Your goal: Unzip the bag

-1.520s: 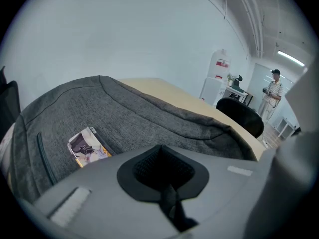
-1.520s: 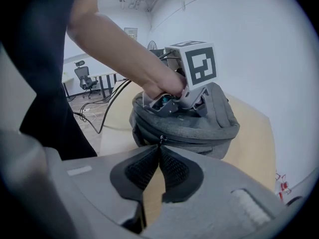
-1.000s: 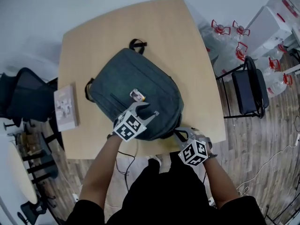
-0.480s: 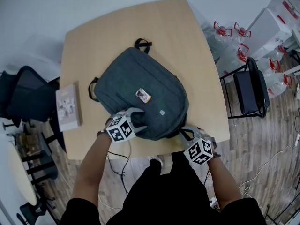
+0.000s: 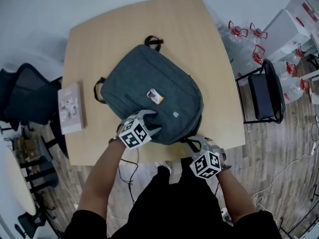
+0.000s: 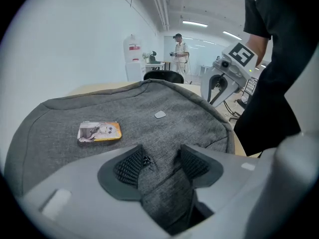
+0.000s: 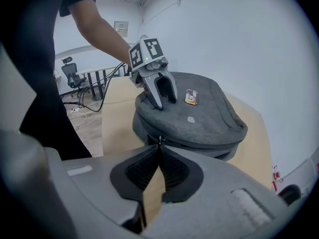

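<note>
At the near edge of the desk, my right tool pinches the zipper pull at a corner of the bag. Farther on, my left tool, drawn back from the badge, has just spread its jaws astride a fabric fold: braced, I judge, for unzipping.

The right gripper's jaws are pressed together on the zipper pull at the near edge of the grey bag, which lies on a tan table. The left gripper rests on the bag's top. Its jaws have just been opening and stand apart, with only fabric between them, near a small orange card.
</note>
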`<state>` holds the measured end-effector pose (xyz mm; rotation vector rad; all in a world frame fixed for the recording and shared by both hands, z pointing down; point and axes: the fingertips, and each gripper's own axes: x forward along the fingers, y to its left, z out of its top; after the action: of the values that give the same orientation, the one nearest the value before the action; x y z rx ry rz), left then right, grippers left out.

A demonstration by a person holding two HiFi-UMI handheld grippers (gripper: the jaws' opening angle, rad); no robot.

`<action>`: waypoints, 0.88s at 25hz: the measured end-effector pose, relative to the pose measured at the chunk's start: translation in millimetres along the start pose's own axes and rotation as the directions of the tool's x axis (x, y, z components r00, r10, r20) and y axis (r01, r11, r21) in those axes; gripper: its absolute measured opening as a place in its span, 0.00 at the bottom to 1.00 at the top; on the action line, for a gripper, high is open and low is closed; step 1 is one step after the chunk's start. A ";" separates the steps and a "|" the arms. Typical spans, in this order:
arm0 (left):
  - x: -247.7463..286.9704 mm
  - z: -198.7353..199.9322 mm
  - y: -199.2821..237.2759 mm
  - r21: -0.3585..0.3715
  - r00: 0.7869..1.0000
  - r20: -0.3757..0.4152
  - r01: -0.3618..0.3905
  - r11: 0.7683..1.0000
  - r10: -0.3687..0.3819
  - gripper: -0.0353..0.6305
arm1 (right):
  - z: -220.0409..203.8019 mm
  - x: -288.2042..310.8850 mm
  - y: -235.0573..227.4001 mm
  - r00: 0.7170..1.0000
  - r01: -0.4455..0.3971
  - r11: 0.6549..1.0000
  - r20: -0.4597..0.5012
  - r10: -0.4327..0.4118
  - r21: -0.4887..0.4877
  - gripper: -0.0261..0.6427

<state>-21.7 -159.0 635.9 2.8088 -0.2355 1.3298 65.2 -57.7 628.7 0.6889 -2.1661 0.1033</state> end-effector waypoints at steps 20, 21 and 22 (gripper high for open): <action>20.6 32.9 -11.2 -0.250 0.993 -0.001 -0.116 0.961 0.120 0.41 | 0.1 5.5 42.7 0.992 0.111 0.988 -0.069 -0.104 0.110 0.07; 21.4 34.8 -11.5 -0.261 0.993 -0.002 -0.117 0.958 0.121 0.40 | 0.8 7.8 45.1 0.992 0.111 0.988 -0.070 -0.104 0.105 0.07; 22.5 36.9 -11.8 -0.272 0.993 -0.004 -0.118 0.955 0.121 0.40 | 1.9 10.3 47.8 0.992 0.110 0.989 -0.072 -0.103 0.099 0.07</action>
<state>22.4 -153.4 630.2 2.6085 -0.5521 1.1954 34.4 -22.4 642.7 0.8473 -2.0673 0.1803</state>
